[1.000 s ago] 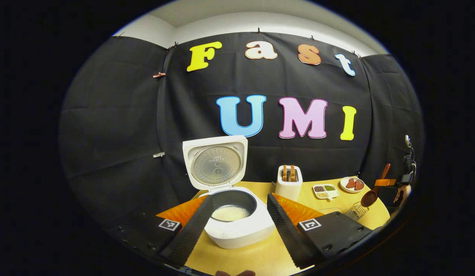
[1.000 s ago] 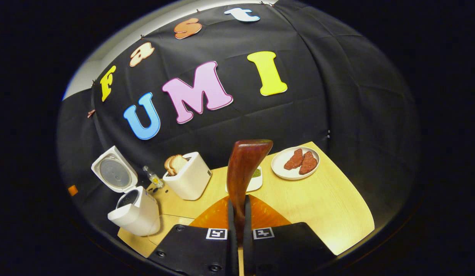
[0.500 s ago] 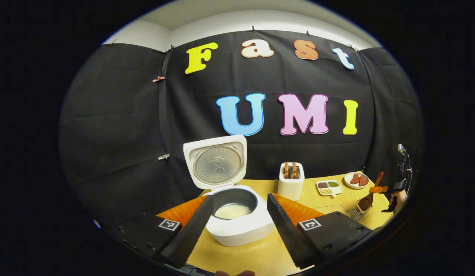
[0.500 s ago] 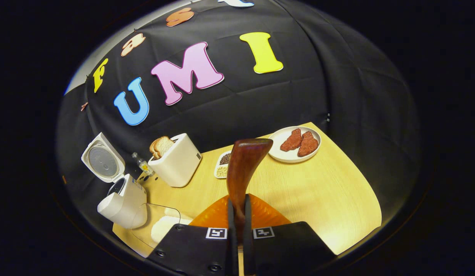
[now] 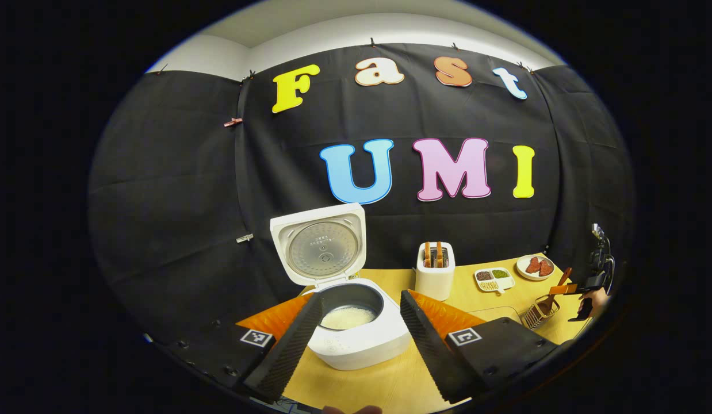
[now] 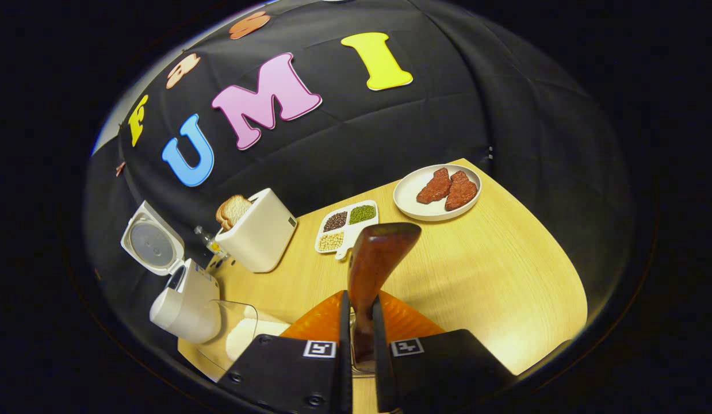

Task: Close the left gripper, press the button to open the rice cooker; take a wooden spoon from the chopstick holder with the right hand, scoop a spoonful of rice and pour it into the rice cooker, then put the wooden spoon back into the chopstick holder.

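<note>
The left claw point(image 5: 356, 330) hangs spread before the open white rice cooker point(image 5: 356, 333) at twelve o'clock on the pale wooden bench point(image 6: 477, 270), while the right claw point(image 6: 362, 339) pinches the dark brown wooden spoon point(image 6: 379, 259), whose bowl sits in the wire chopstick holder point(image 5: 537, 310) at three o'clock.

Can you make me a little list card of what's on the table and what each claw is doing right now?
rice cooker: lid up, white rice inside the pot
left claw: open, fingers either side of the cooker
right claw: shut on the wooden spoon
chopstick holder: wire basket, the spoon's bowl lowered into it
toaster: bread slices sticking out
divided dish: three kinds of beans or grains
plate: two reddish pieces of meat
table: light wood
</note>
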